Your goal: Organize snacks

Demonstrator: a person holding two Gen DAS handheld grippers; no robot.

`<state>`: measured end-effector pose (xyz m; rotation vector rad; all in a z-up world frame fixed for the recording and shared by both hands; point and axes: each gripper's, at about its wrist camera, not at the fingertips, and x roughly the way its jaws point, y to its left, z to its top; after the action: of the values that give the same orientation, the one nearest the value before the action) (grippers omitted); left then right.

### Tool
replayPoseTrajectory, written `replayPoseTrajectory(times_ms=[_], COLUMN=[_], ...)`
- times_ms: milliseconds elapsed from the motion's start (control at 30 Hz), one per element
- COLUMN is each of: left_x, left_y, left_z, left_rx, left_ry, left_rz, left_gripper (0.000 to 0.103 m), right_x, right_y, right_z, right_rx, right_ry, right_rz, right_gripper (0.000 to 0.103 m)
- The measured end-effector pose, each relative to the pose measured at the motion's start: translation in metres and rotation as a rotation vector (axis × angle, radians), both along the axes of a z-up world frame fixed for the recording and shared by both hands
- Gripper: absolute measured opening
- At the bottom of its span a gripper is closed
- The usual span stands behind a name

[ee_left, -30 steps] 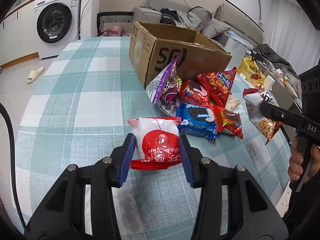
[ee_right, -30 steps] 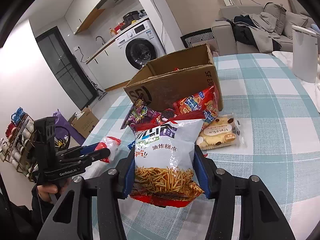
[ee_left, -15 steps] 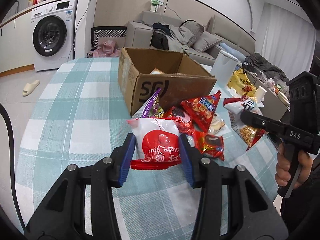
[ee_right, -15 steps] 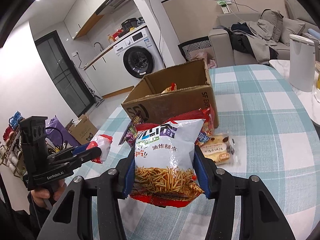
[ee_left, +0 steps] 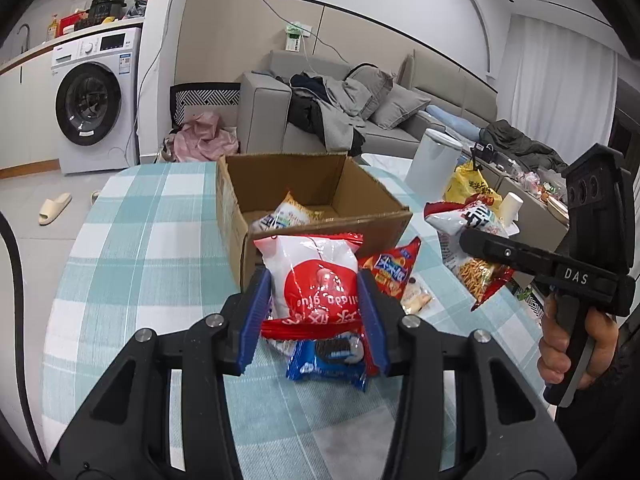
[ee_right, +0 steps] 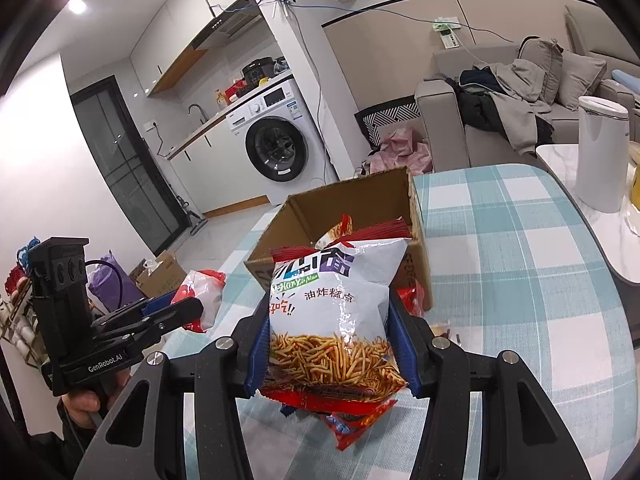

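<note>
Snacks ride above the checked table (ee_left: 132,240) in both hands: a red-and-white packet (ee_left: 316,280) clamped in the left gripper (ee_left: 316,312), a bag of fried sticks (ee_right: 330,312) clamped upright in the right gripper (ee_right: 332,354). Ahead of both, slightly lower, stands the open cardboard box (ee_left: 256,176), one packet already inside; the left gripper looks the nearer. Loose snacks, among them a blue biscuit pack (ee_left: 328,360), lie below.
</note>
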<state>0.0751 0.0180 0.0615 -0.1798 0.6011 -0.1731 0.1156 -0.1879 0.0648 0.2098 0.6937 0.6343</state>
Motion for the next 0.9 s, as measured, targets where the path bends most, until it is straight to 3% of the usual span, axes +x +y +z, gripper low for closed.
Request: replayPoseTrajectory(times_ms=[400,900], left_x=[0.036,0.094], left_y=[-0.012,-0.008], left_z=[0.023,0.016], left_rx=[0.027,0.030], left_ry=[-0.032,0.006], left_rz=[-0.015,0.002], left_gripper=[0.042,0.042], right_x=[0.033,0.078], right_y=[0.012,0.027], right_z=[0.015,0.006], right_rx=[0.017,0.002], right_ry=[0.014,0.078], right_rz=[-0.003,-0.008], right_gripper=[0.052,0.053])
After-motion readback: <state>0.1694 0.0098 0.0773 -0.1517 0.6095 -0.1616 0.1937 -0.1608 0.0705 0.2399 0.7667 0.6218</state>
